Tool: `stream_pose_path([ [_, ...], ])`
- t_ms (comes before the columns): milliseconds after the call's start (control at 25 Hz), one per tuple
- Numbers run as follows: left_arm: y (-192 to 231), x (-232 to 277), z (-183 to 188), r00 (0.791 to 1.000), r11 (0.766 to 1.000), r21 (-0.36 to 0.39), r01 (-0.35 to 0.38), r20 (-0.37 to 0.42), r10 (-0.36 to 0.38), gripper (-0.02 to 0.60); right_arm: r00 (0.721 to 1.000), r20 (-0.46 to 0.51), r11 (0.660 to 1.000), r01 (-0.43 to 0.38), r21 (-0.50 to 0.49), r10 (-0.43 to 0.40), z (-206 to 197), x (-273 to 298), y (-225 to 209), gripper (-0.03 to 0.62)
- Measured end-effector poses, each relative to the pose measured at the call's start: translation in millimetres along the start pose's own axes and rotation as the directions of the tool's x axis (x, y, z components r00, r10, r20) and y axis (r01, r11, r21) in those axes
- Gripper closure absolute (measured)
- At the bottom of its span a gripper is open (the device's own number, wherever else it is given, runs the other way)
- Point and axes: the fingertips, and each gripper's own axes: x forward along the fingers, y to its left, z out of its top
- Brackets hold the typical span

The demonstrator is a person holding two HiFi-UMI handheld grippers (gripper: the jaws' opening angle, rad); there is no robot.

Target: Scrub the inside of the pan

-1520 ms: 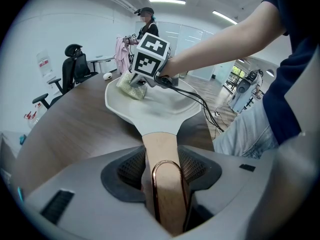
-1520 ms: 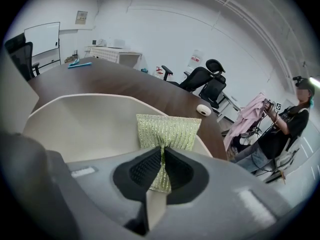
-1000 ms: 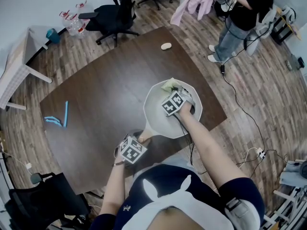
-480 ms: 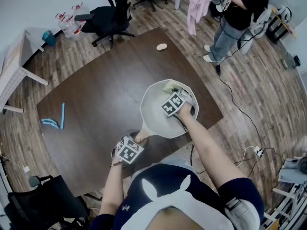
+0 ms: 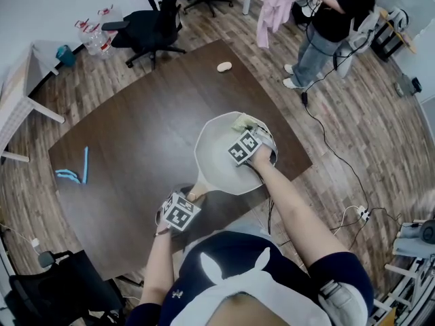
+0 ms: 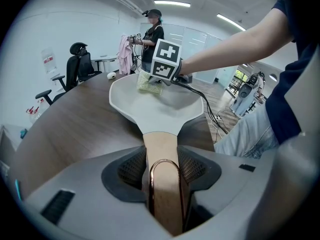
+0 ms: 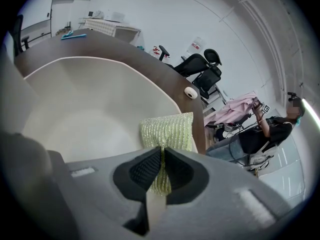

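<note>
A white pan [image 5: 216,156] with a wooden handle [image 6: 162,161] lies on the dark brown table [image 5: 136,134]. My left gripper [image 5: 182,206] is shut on the handle [image 5: 197,194] at the table's near edge, the pads pressing both of its sides. My right gripper [image 5: 250,136] is inside the pan at its far right wall, shut on a pale green scrub cloth [image 7: 167,134]. The cloth [image 5: 240,121] hangs against the pan's inner wall [image 7: 80,109]. In the left gripper view the cloth [image 6: 148,81] shows just under the right gripper's marker cube.
A small pale object [image 5: 223,66] lies near the table's far edge, and blue strips [image 5: 76,168] lie at its left. Black office chairs [image 5: 146,26] stand beyond the table. A person [image 5: 333,19] holding a pink cloth stands at the far right. Cables [image 5: 326,141] trail over the floor.
The view has shifted slightly. The pan and both grippers keep nearly the same places relative to each other; the right gripper still presses the cloth at the pan's far right.
</note>
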Motion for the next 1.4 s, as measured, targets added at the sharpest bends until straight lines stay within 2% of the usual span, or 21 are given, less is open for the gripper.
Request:
stream_pose_path([
  [480, -1, 0, -1, 1.0, 1.0, -0.011, -0.01, -0.007, 0.01, 0.388, 0.996, -0.083, 0.996, 0.008, -0.087, -0.015, -24, -5, -1, 0.571],
  [840, -3, -3, 2, 1.0, 1.0, -0.017, -0.007, -0.007, 0.006, 0.388, 0.987, -0.16, 0.993, -0.054, -0.107, 0.036, -41, -7, 4, 0.572],
  [1200, -3, -2, 5, 1.0, 1.0, -0.018, -0.004, -0.008, 0.004, 0.388, 0.97, -0.238, 0.986, -0.077, -0.147, 0.041, -53, -7, 8, 0.572],
  [1400, -3, -2, 3, 1.0, 1.0, -0.011, -0.007, -0.007, 0.007, 0.388, 0.958, -0.274, 0.98, -0.134, -0.148, 0.09, -59, -9, 14, 0.572],
])
